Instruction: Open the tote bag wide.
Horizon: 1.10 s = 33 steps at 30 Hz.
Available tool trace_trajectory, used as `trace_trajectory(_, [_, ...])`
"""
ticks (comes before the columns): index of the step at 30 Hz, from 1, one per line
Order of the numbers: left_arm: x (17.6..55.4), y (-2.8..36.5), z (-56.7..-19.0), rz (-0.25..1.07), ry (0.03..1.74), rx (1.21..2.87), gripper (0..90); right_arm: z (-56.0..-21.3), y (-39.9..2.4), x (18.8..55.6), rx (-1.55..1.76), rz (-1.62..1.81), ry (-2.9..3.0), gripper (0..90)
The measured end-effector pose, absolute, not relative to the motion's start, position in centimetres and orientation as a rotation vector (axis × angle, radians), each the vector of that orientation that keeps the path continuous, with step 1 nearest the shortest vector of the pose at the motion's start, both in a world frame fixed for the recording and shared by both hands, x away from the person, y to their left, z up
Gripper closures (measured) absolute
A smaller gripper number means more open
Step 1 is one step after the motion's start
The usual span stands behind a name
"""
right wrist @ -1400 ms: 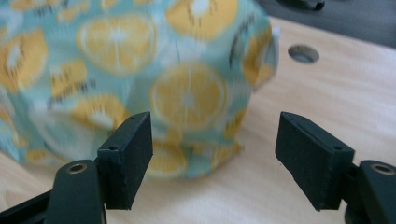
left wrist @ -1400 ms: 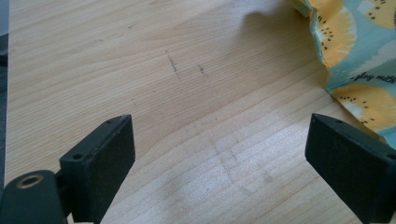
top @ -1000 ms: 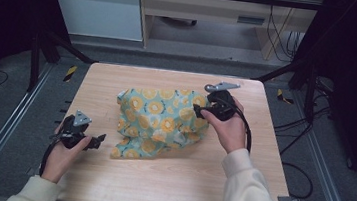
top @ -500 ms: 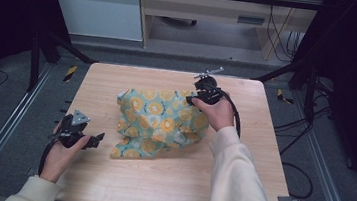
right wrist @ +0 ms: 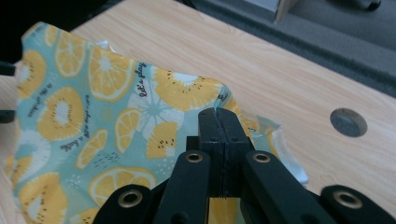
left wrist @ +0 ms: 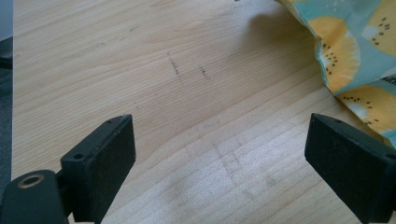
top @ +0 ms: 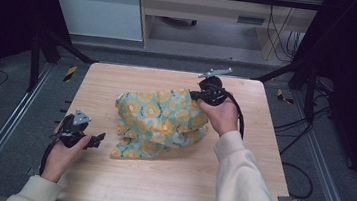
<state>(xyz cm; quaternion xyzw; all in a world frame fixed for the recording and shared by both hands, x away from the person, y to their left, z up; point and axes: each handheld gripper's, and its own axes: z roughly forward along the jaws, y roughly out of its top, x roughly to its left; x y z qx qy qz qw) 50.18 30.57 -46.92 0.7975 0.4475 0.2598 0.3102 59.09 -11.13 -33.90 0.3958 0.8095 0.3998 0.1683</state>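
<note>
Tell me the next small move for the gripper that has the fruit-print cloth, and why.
Probably lift the right gripper a little further to raise that edge. Its jaws have just closed on the cloth, which lies crumpled on the table, while the left gripper waits open beside the near corner, apart from it.

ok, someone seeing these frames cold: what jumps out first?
The teal cloth printed with yellow fruit slices, crumpled mid-table on the pale wooden table. Next, the right gripper, its jaws just closed and pinched on the cloth's far right edge. The left gripper sits open near the table's left edge, beside the cloth's near corner and not touching it.
</note>
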Motion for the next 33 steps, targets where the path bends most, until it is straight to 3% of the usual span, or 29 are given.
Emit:
trace_trajectory(18, [49.7,30.2,-46.9,0.688,1.181,2.128,9.7,-30.4,-10.7,53.2,0.895,1.309,2.272,90.0])
trace_trajectory(33, [49.4,30.4,-46.8,0.687,1.183,2.116,11.4,-32.4,-10.9,47.5,0.772,1.384,2.323,90.0])
